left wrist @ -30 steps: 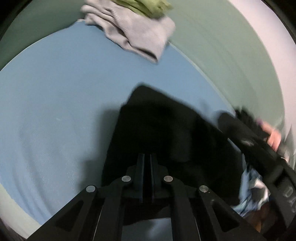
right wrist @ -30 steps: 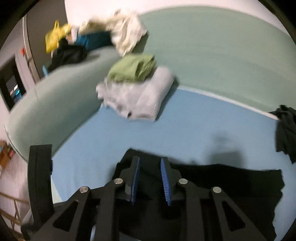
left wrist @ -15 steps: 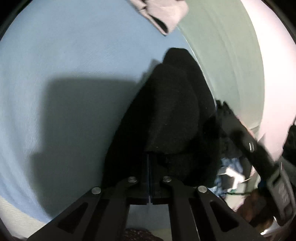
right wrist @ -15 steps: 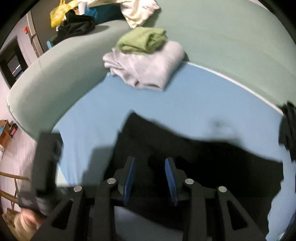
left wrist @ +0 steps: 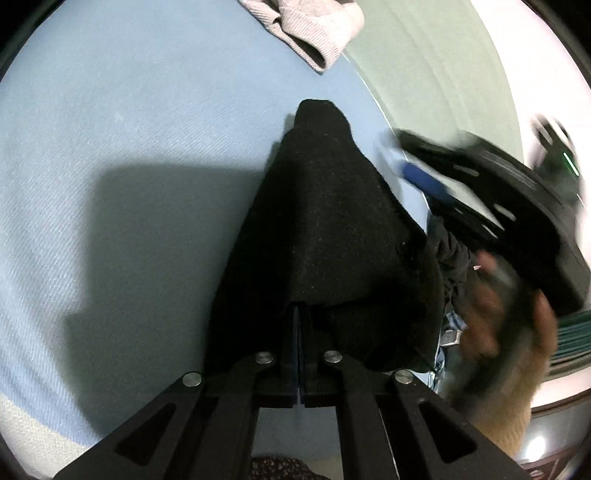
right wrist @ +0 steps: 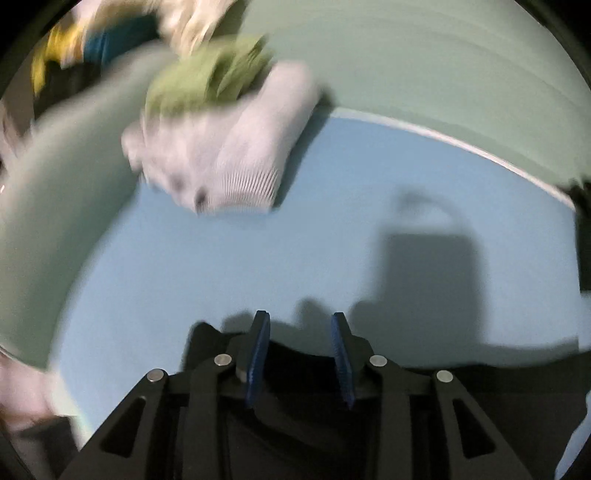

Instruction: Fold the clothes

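A black garment [left wrist: 325, 206] lies on the blue sheet [left wrist: 129, 129], drawn up into a narrow peak. My left gripper [left wrist: 300, 306] is shut on its near edge, and the cloth covers the fingertips. In the left wrist view my right gripper [left wrist: 417, 173] shows blurred at the right, held by a person's hand [left wrist: 491, 306]. In the right wrist view the right gripper [right wrist: 301, 319] has its jaws opening. Its blue pads [right wrist: 258, 354] stand apart and press on nothing. The black garment [right wrist: 301, 373] lies below them, and the tips reach over the blue sheet [right wrist: 221, 266].
A folded grey sweater [right wrist: 236, 158] with a folded green garment [right wrist: 207, 77] on it sits at the far edge of the sheet. More loose clothes [right wrist: 110, 33] are piled beyond. A pale green surface [right wrist: 424, 62] borders the sheet. Another dark garment [right wrist: 583, 229] lies at the right edge.
The right gripper's jaws have widened off the black cloth, and its tips now stand past the garment's edge. The left gripper has tipped downward, still shut, and the black cloth has bunched into a peak.
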Motion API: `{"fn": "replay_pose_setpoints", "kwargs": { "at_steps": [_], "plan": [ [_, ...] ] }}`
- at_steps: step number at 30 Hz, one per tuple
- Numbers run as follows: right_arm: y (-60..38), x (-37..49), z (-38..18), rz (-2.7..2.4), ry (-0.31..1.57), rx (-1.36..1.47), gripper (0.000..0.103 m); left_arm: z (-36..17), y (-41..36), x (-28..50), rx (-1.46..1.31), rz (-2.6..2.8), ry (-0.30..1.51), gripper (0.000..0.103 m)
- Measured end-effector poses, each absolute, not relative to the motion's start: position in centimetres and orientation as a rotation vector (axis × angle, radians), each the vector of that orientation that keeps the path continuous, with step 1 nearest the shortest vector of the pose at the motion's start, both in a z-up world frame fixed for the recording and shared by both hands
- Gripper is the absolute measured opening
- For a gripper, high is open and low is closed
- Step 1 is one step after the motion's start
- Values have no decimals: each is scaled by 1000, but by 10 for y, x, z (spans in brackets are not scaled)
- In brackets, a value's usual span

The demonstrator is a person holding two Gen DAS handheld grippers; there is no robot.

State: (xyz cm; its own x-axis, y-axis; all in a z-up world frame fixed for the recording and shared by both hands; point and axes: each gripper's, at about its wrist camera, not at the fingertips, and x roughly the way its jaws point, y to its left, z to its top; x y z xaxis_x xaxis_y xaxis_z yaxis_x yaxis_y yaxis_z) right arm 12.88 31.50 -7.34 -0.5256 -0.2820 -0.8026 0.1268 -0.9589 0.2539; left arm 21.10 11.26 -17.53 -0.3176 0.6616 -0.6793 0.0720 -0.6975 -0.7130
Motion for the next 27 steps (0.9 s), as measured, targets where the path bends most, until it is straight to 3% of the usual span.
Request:
{"fn": "replay_pose_setpoints", "kwargs": {
  "at_steps": [2, 7, 9, 11, 14, 15, 16, 17, 18, 20, 27],
  "plan": [
    [337, 153, -57, -2537, -332, 1312, 46, -173, 118, 209, -1531, 2085, -917, 3],
    [347, 199, -78, -2388, -302, 1384, 45, -164, 120, 223, -1504, 2140, -857, 3],
    [348, 199, -102, -2440, -287, 1469, 41, -165, 121, 223, -1494, 2151, -839, 3],
    [358, 192, -120, -2554, -286, 1540, 29, -164, 124, 224, -1482, 2168, -816, 3],
    [387, 205, -114, -2557, -536, 1474, 33, -162, 125, 227, -1443, 2235, -742, 5],
    [398, 215, -108, -2559, -622, 1428, 40, -157, 130, 230, -1408, 2267, -705, 14],
    [415, 235, -99, -2582, -722, 1347, 42, -147, 133, 234, -1350, 2292, -672, 36],
    [434, 257, -92, -2610, -816, 1277, 50, -136, 135, 238, -1288, 2314, -640, 51],
    [451, 277, -92, -2631, -901, 1247, 67, -126, 137, 243, -1225, 2335, -609, 75],
    [488, 315, -98, -2659, -1084, 1213, 76, -110, 142, 251, -1128, 2353, -565, 78],
    [562, 369, -167, -2337, -1711, 1146, 75, -89, 190, 234, -1070, 2428, -563, 78]
  ]
}}
